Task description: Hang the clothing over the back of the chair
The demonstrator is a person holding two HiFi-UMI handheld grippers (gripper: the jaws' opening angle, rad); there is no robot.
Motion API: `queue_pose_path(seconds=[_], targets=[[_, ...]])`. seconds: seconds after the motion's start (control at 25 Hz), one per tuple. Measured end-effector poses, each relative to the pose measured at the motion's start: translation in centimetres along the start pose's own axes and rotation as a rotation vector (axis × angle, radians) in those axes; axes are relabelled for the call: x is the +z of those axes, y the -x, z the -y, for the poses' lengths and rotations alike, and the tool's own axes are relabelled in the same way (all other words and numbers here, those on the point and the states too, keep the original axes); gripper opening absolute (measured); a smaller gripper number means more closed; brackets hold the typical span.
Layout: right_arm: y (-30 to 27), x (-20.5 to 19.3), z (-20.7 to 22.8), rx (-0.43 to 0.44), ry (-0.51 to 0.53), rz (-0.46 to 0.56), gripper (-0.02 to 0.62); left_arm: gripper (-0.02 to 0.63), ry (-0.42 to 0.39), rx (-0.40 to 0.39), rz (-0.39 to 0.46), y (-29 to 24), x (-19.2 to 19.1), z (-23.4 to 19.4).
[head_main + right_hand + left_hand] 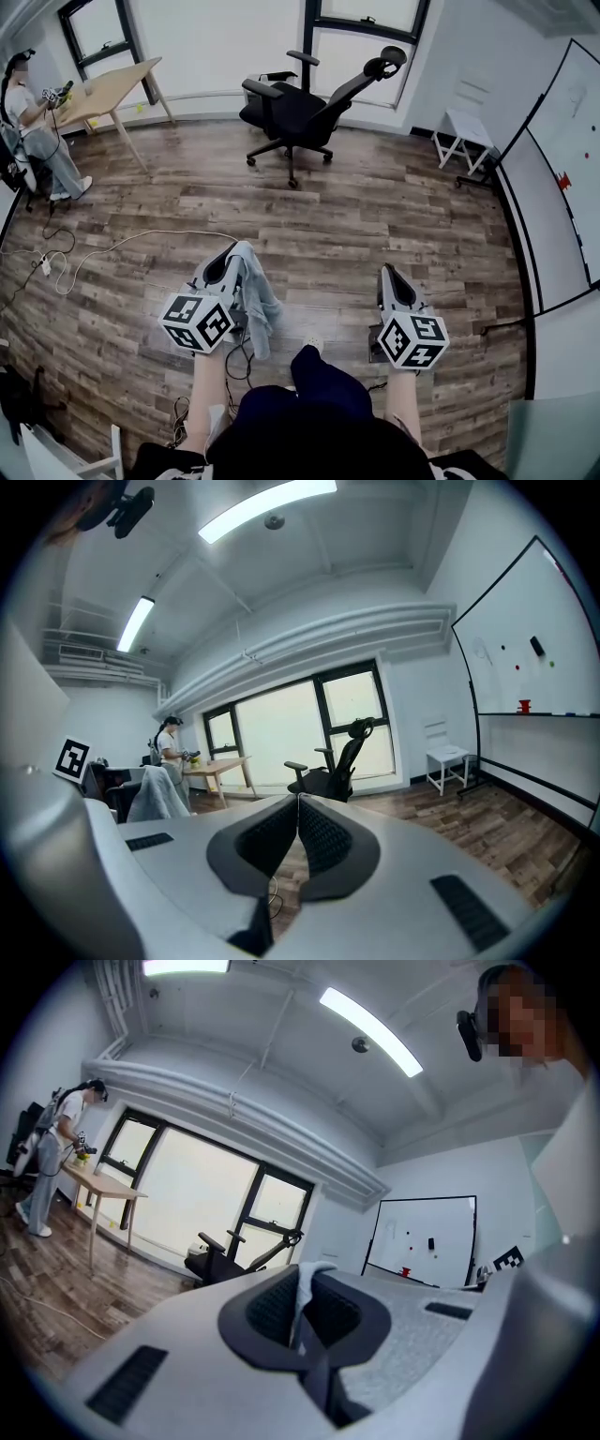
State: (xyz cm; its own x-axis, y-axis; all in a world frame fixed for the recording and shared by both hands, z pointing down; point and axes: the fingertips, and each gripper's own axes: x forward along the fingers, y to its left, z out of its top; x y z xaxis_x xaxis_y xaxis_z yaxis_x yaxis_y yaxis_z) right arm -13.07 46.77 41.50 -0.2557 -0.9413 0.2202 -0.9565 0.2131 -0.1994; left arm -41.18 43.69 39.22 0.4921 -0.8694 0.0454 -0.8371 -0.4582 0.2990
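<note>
Now the left gripper is clamped tight on the pale blue clothing, which drapes down from its tips. The right gripper beside it has its jaws closed together on nothing, and the black chair stands well ahead of the 2 grippers.

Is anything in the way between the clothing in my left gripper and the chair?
Nothing visible. Only bare wood floor lies between the clothing, clamped in the left gripper, and the chair. The white cable runs off to the left of that line.
</note>
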Motion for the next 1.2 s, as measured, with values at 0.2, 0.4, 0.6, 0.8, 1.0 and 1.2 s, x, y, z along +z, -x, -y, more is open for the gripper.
queue_pose_path(seconds=[0.2, 0.4, 0.6, 0.8, 1.0, 1.2], targets=[[-4.7, 2.1, 3.2, 0.001, -0.016, -0.002, 0.029, 0.009, -0.008, 0.01, 0.004, -5.7, 1.3, -1.0], [-8.3, 3.5, 5.9, -0.009, -0.02, -0.003, 0.029, 0.009, -0.021, 0.004, -0.003, -10.4, 2.1, -1.6], [-11.1, 3.9, 8.7, -0.016, -0.034, -0.023, 0.029, 0.009, -0.017, -0.008, -0.014, -14.6, 2.2, -1.8], [-14.4, 4.9, 10.3, 0.004, -0.044, -0.019, 0.029, 0.009, -0.018, 0.001, -0.001, -17.3, 2.8, -2.5], [-16.6, 5.9, 10.4, 0.055, -0.008, -0.008, 0.029, 0.009, -0.043, 0.012, 0.023, -19.1, 4.0, -3.1], [-16.2, 6.3, 12.3, 0.024, 0.005, 0.011, 0.028, 0.009, -0.051, 0.016, 0.046, -19.2, 4.4, -2.9]])
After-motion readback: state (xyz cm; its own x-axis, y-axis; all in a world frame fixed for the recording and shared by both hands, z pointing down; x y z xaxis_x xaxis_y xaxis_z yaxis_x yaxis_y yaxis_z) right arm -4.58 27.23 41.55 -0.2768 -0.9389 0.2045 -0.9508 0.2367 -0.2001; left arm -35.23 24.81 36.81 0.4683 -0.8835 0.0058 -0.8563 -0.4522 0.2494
